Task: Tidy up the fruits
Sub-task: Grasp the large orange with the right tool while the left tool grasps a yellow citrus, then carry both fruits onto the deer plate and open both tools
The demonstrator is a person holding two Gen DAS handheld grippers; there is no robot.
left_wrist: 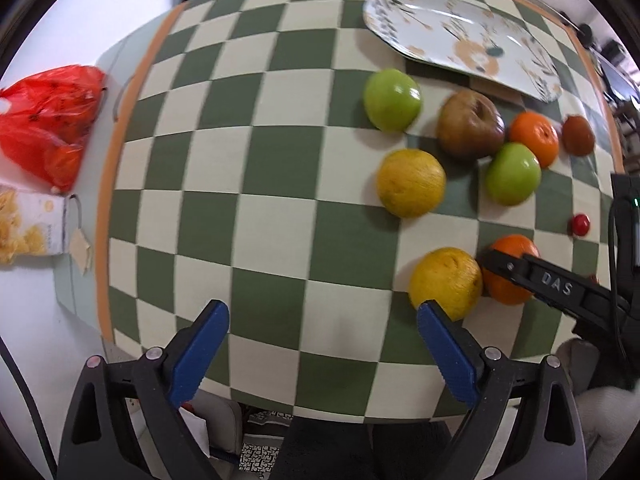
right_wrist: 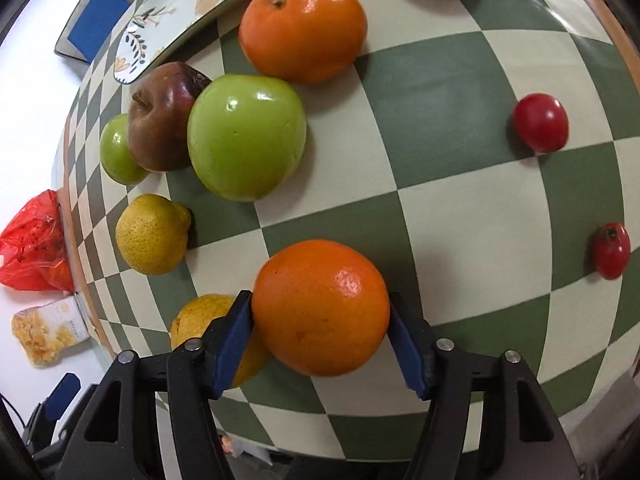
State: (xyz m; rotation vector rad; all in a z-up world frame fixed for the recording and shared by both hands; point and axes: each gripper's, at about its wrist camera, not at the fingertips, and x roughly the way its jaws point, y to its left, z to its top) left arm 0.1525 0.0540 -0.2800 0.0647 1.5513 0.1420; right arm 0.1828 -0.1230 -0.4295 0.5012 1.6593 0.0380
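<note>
My right gripper is shut on an orange that rests on the checkered tablecloth, both blue pads touching it. In the left wrist view one of its black fingers crosses that orange, beside a yellow citrus. My left gripper hangs open over bare cloth with nothing between its pads. Further back lie another yellow citrus, two green apples, a bruised red apple, a second orange and a brown fruit. The floral plate holds no fruit.
Two small red tomatoes lie to the right of the held orange. Off the table's left edge are a red plastic bag and a snack packet. The table's near edge runs just in front of both grippers.
</note>
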